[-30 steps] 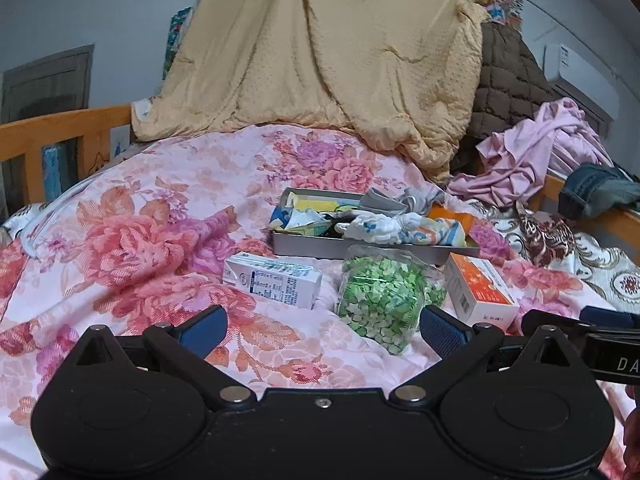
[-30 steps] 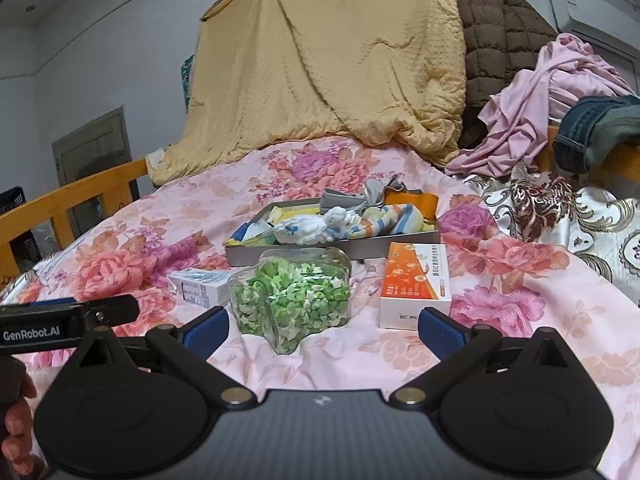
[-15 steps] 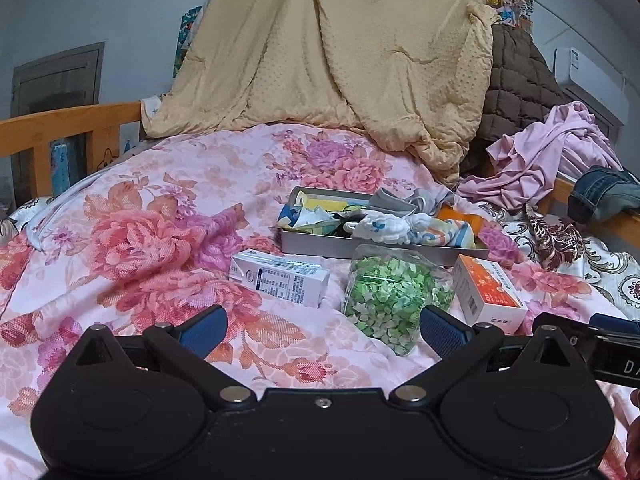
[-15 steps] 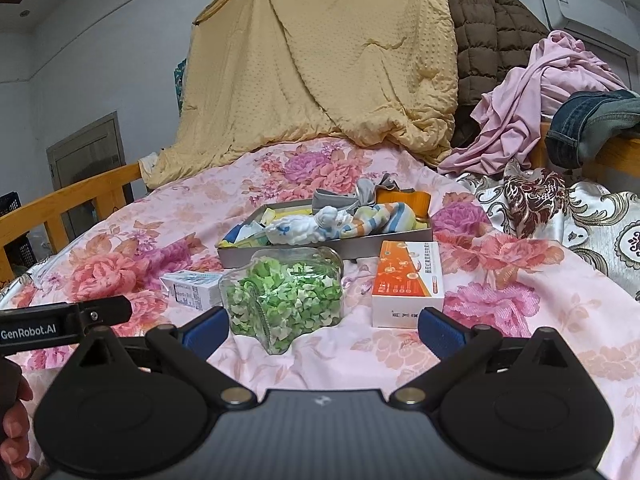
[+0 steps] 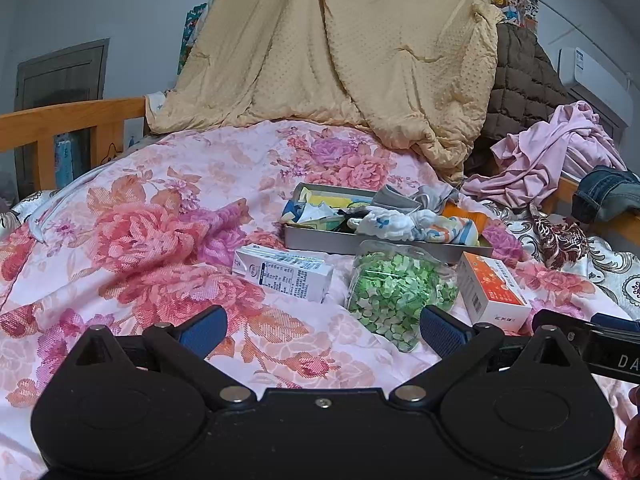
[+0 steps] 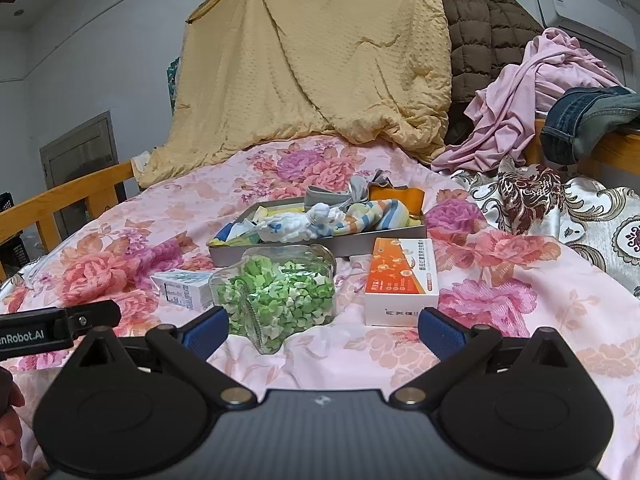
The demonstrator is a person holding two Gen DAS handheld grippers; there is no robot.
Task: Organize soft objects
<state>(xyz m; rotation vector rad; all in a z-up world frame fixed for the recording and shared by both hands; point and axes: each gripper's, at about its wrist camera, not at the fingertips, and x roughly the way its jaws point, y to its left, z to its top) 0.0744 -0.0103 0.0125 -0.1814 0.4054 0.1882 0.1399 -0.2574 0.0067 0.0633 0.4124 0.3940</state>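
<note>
Floral bedspread (image 5: 168, 216), metal tray (image 5: 320, 240) of socks, both tools (image 5: 320, 326) (image 6: 322, 326) spread wide, empty

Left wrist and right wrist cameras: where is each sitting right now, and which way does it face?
Left wrist: low over the bed, facing the grey tray; own open left gripper in front, the other tool at right edge.
Right wrist: further right, same heading, nearer the orange box; own open right gripper, fingertips at lower left.
Shared: tray, green jar, both boxes.
</note>
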